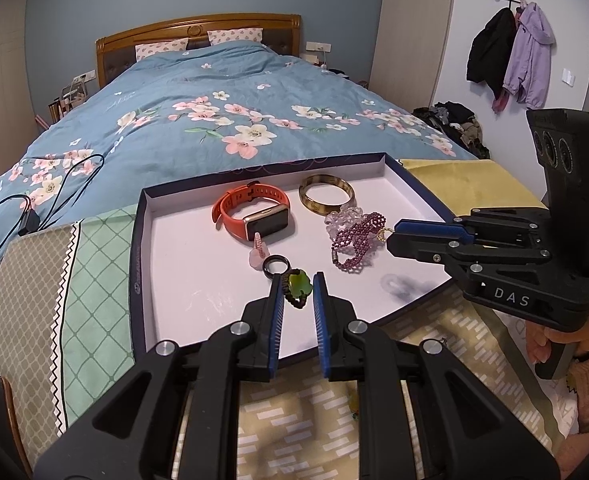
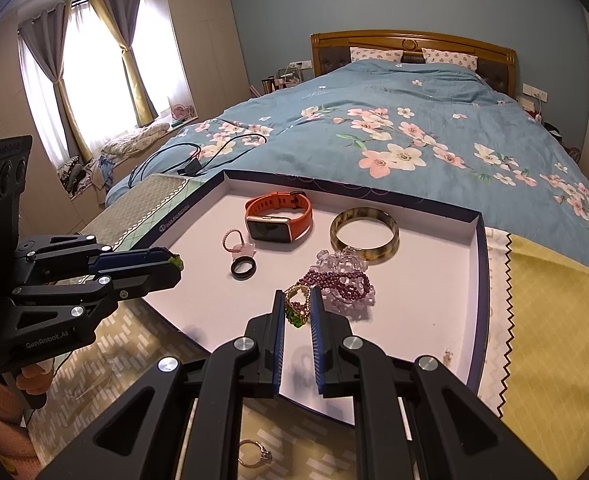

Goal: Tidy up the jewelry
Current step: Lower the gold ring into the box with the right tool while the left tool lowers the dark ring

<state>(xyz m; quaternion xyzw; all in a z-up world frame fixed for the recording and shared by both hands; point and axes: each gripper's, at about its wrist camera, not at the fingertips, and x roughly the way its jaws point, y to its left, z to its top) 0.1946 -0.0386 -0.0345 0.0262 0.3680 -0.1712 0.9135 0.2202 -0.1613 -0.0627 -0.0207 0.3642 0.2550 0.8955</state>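
A shallow white tray with a dark rim (image 1: 136, 240) sits at the foot of a bed and fills the middle of both views. It holds the jewelry. An orange smartwatch (image 1: 254, 216) lies near the tray's upper middle. To its right is a brown mottled bangle (image 1: 326, 199). Below the bangle is a heap of purple and clear beaded bracelets (image 1: 354, 240). A small pink charm ring (image 1: 259, 252) and a black ring (image 1: 276, 266) lie just below the watch.

In the left wrist view, at lower centre, the left gripper (image 1: 299, 292) has its jaws nearly closed on a green stone on a dark beaded cord (image 1: 299, 286) — gripped at the tips, just beside the black ring. In the right wrist view, at lower centre, the right gripper (image 2: 297, 306) has its jaws pinched nearly together on a thin gold chain bracelet with green stones (image 2: 296, 304), which touches the purple bead heap.

Outside the tray, a gold ring (image 2: 253, 454) lies on patterned cloth at the bottom of the right wrist view. A blue floral quilt (image 1: 222, 120) covers the bed behind — a black cable (image 1: 34, 200) lies on it at the left.
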